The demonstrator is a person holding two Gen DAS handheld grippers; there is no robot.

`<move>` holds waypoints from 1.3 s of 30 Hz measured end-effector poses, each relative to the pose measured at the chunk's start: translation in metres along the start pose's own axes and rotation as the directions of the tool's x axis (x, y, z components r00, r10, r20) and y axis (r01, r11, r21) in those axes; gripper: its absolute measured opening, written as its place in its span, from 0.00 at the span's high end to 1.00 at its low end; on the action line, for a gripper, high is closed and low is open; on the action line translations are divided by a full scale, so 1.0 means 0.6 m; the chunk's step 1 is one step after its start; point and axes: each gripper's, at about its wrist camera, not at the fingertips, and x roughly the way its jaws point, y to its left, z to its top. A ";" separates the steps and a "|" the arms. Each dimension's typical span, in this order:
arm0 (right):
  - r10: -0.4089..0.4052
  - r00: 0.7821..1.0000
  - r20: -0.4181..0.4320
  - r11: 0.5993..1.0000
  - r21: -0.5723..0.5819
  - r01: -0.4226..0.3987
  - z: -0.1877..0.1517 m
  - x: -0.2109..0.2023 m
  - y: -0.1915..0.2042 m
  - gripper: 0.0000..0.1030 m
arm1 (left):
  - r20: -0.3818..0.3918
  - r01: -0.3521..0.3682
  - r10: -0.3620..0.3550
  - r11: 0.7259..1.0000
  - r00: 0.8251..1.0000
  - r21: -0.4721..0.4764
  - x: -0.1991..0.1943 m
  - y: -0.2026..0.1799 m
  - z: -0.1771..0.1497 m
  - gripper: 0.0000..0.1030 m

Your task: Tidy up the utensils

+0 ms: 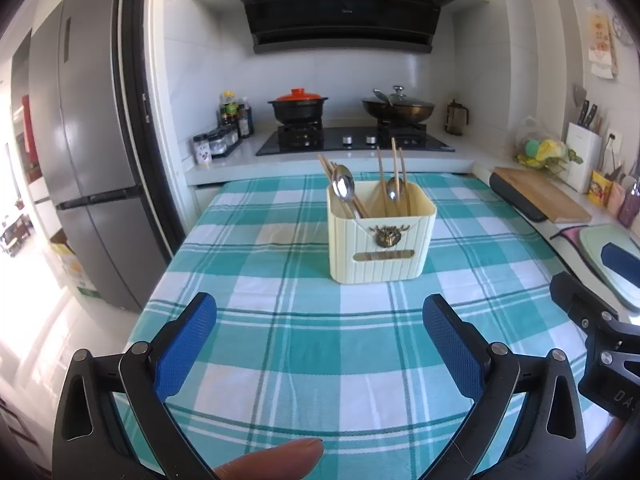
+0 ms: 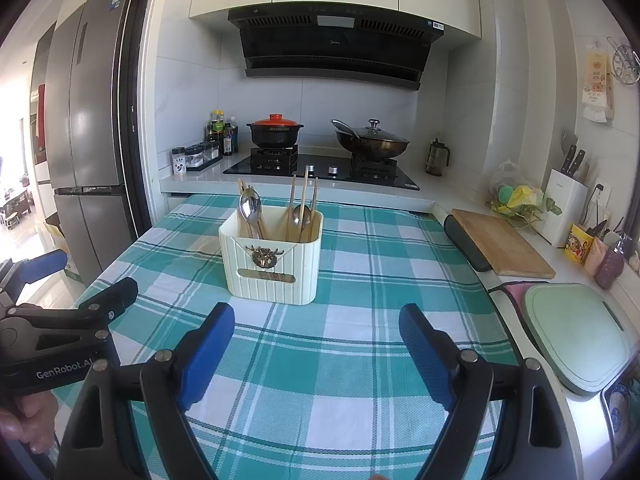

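The worktop [image 1: 280,360] under its teal checked cloth carries only the cream utensil holder [image 1: 381,248], upright near the middle, with spoons [image 1: 343,186] and chopsticks [image 1: 394,168] already standing in its two sides. The left gripper [image 1: 320,344] and the right gripper [image 2: 316,344] both hang spread and empty, well short of it. Sorting looks finished; any further reach should come in from above, lest the holder tip.

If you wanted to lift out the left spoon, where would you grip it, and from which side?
Probably from above, just under the bowl of the left spoon. It stands bowl-up in the holder, leaning left against the chopsticks; its handle is buried inside.
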 end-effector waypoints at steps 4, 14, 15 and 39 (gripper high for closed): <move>0.001 1.000 0.004 1.000 0.001 -0.001 0.000 -0.002 0.001 0.16 | 0.000 -0.002 0.002 1.000 1.000 0.001 0.000 0.000 0.000 0.00; 0.000 1.000 0.010 1.000 0.006 0.000 0.002 -0.006 0.003 0.16 | 0.001 -0.001 0.001 1.000 1.000 0.000 0.000 0.000 0.000 0.00; 0.001 1.000 0.010 1.000 0.006 -0.001 0.002 -0.005 0.003 0.16 | 0.001 -0.001 0.001 1.000 1.000 0.000 -0.001 -0.001 0.000 0.00; -0.002 1.000 0.007 1.000 0.005 0.001 0.001 -0.004 0.007 0.16 | -0.003 0.007 -0.007 1.000 1.000 0.004 0.001 -0.004 0.002 0.00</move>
